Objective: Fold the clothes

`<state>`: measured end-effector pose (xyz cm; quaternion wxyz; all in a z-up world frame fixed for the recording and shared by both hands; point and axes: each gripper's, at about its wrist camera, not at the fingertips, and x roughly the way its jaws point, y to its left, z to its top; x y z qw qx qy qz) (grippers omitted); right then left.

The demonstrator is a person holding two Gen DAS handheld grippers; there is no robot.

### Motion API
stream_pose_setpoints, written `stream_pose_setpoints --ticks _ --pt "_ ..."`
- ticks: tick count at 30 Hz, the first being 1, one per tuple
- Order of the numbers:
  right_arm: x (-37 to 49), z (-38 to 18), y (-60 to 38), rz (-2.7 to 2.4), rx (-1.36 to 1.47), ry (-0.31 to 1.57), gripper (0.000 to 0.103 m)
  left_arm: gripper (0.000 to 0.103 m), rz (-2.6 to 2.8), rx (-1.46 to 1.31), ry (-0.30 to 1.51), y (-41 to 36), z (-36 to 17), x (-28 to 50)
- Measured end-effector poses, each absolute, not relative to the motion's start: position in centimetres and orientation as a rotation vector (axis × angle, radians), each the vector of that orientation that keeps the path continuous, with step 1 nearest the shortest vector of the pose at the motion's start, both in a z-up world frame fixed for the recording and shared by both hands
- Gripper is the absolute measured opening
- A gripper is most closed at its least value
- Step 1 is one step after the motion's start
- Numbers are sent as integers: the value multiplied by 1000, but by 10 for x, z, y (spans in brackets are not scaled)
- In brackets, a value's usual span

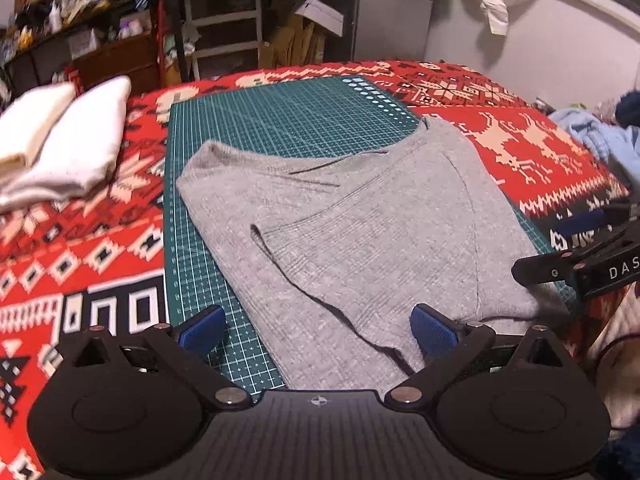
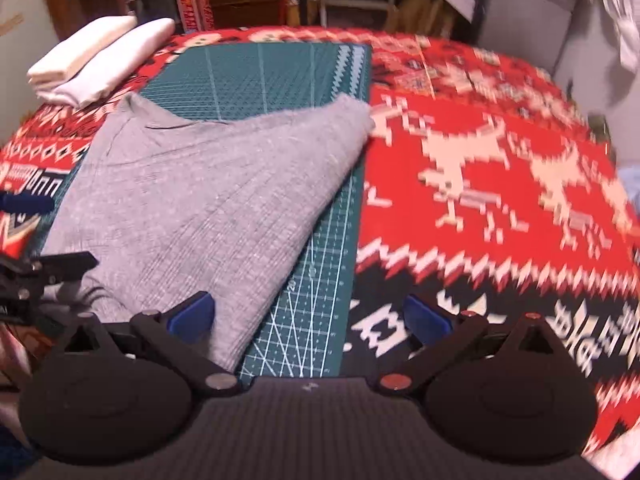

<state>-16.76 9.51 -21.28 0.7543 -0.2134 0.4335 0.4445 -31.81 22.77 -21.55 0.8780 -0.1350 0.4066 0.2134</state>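
1. the grey top (image 1: 352, 232) lies partly folded on the green mat (image 1: 256, 128), which sits mid-surface on the red patterned cloth (image 1: 80, 248). its near hem reaches the near edge of the surface.
2. left gripper (image 1: 318, 330): jaws spread wide, nothing pinched. the near hem of the top lies between and just ahead of the jaws.
3. right gripper (image 2: 308, 318): jaws spread wide, nothing pinched. the right folded edge of the top runs under its left jaw; mat and cloth fill the rest of the gap.
4. key relation: the long axis of the top runs from the near edge toward the far edge, straight ahead of both grippers. the left gripper is nearer its middle.
5. folded white clothes (image 1: 60, 140) sit at the far left corner.
6. readable writing: "das" on the right gripper's body in the left view. mat markings are too small to read.
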Motion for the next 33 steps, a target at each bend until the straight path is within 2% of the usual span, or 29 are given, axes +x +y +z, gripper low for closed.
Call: stream_pose_setpoints --ticks 15,24,29,33 --pt "-163 -216 100 965 -480 997 103 103 405 -328 897 238 -216 -316" --pt "-166 -217 97 967 -472 966 103 102 427 -347 901 240 -215 -313" --pt "-167 -212 96 957 -451 973 102 81 438 -395 892 243 -201 -317" --pt "-168 -190 89 976 -386 919 100 78 449 -395 798 243 -174 -328"
